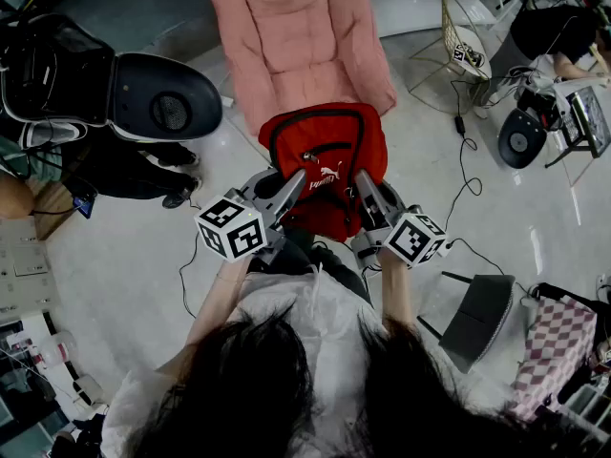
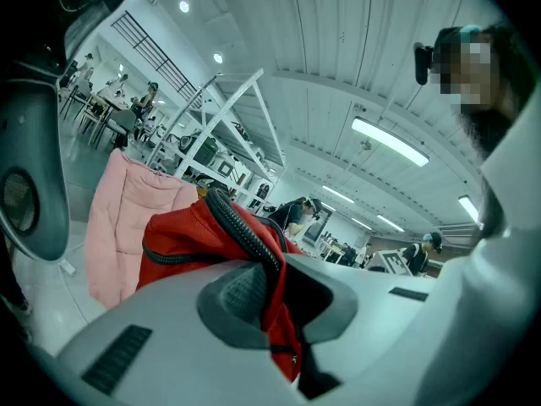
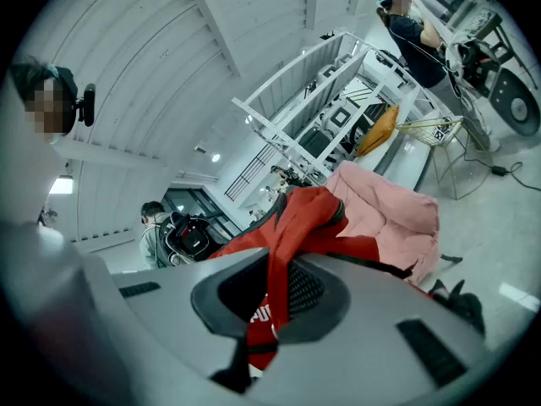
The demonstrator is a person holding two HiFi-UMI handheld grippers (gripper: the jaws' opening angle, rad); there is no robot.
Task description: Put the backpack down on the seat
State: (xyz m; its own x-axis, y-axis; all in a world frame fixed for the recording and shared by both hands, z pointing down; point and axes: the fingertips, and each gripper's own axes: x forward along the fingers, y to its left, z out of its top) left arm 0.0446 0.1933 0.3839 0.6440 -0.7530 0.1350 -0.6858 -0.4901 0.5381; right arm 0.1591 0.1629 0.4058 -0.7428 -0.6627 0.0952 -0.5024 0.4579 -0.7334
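A red backpack (image 1: pixel 325 165) with black zips hangs between my two grippers, just in front of a pink padded seat (image 1: pixel 298 36). My left gripper (image 1: pixel 291 187) is shut on the backpack's left side; in the left gripper view red fabric and a black piped edge (image 2: pixel 245 231) are pinched between its pads. My right gripper (image 1: pixel 364 187) is shut on the right side, with a red strap (image 3: pixel 279 269) running down through its jaws. The pink seat (image 2: pixel 127 218) shows behind the backpack (image 3: pixel 317 218) in both gripper views. The backpack's lower edge overlaps the seat's front in the head view.
A dark round-backed chair (image 1: pixel 162 95) stands left of the seat. A wire chair (image 1: pixel 463 46) and cables (image 1: pixel 465 160) lie to the right, with a dark folded stand (image 1: pixel 477 313) and a checked bag (image 1: pixel 554 351) near my right side. Other people work in the background.
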